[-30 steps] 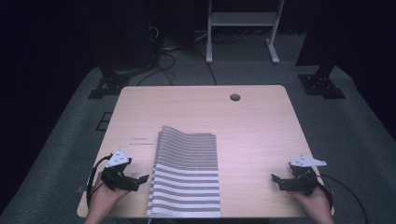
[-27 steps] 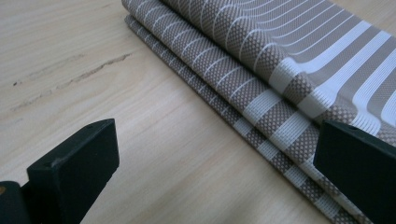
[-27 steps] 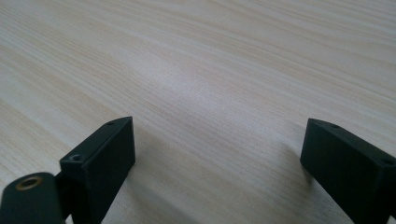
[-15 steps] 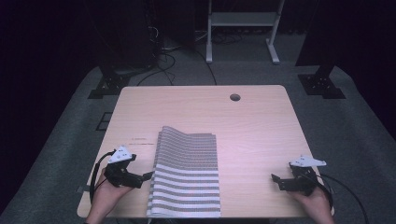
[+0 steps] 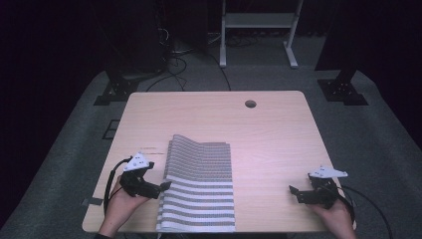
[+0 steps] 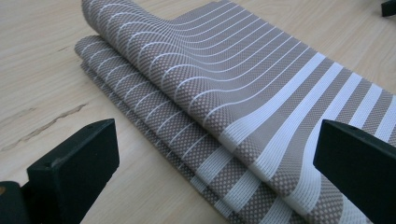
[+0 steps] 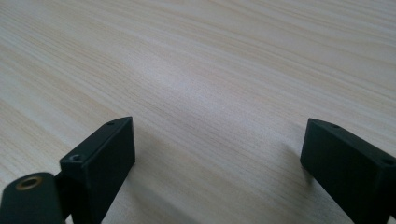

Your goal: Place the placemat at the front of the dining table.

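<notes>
Pale wood-grain table [image 5: 278, 129], smooth and matt with a faint sheen. Folded striped mat [image 6: 243, 93] of coarse woven mesh, taupe and white, slightly glossy on the white bands. Gripper jaws of matt black plastic.

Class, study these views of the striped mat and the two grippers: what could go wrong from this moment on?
1. The folded striped mat lies in several stacked layers; the open left gripper, poised over its edge, might catch just some layers, so the fold could slide apart.
2. The mat's near end reaches the table edge; a tug could drag it off.
3. The right gripper rests far away, so nothing steadies the mat.
</notes>
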Demonstrator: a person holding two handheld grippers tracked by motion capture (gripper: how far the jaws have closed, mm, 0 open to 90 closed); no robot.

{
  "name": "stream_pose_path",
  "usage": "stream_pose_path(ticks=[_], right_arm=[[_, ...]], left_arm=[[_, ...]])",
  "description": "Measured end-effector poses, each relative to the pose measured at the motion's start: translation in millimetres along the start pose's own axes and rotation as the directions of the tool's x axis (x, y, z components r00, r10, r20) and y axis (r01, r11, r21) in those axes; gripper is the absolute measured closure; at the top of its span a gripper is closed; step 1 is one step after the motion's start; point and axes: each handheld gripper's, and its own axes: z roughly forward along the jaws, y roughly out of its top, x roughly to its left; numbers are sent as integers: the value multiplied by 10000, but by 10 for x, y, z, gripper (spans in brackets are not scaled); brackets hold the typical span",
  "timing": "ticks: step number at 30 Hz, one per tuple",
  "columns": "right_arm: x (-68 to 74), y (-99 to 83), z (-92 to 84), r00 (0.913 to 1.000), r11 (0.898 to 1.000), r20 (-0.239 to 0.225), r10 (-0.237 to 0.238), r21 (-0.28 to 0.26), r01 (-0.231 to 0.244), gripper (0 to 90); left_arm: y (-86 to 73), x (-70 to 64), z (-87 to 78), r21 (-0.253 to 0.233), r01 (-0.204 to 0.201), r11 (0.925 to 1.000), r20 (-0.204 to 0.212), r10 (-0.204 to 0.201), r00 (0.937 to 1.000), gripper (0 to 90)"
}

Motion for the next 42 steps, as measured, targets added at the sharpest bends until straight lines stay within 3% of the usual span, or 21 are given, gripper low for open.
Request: stream_pose_path(ticks=[23,35,42], right_arm=[[0,0,0,10000,10000,0,-5,-1,5,89],[0,0,0,10000,10000,0,-6,0,6,89],[0,0,0,10000,10000,1,-5,-1,5,89]], left_arm=[[34,-175,283,522,-214,9984,620,181,9979,0],[-32,-210,386,792,-200,9967,622,151,9979,0],[-77,-203,450,1203,-247,9924,668,167,9976,0]])
